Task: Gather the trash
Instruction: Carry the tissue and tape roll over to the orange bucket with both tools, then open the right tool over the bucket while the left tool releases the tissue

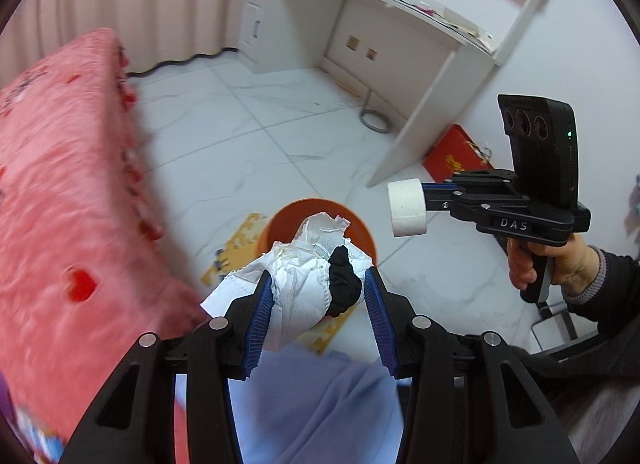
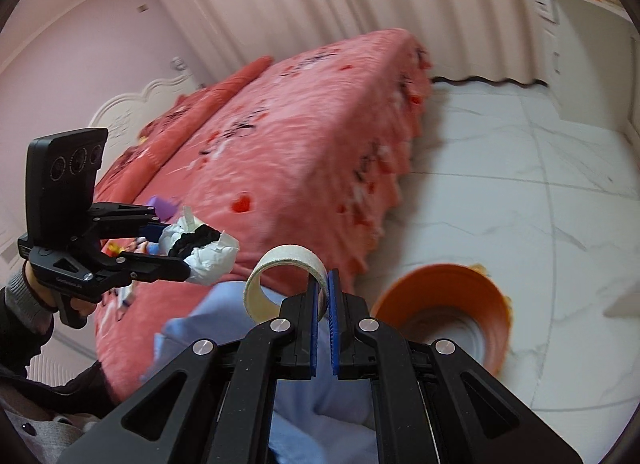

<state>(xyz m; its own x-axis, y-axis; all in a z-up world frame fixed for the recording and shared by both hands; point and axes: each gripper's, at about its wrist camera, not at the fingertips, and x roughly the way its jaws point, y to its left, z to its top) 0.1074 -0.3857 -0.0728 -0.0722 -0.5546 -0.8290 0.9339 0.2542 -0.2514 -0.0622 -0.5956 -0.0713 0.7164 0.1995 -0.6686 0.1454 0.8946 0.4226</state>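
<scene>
Left claw (image 1: 318, 284) grips tissue wad (image 1: 304, 284) (black scrap too) — right claw (image 2: 323, 284) pinches tape ring (image 2: 280, 264).

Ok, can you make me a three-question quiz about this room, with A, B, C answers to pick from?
1. Where does the bin stand?
A on the bed
B on the floor beside the bed
C on the desk

2. What colour is the bin?
A orange
B green
C blue

3. What is the right gripper doing?
A hanging open with nothing in it
B pinching the wall of a cardboard ring
C squeezing a bottle

Answers: 1 B, it sits on the white tiles by the pink bed. 2 A, its rim is orange. 3 B, the blue pads are closed on the ring's wall.
</scene>
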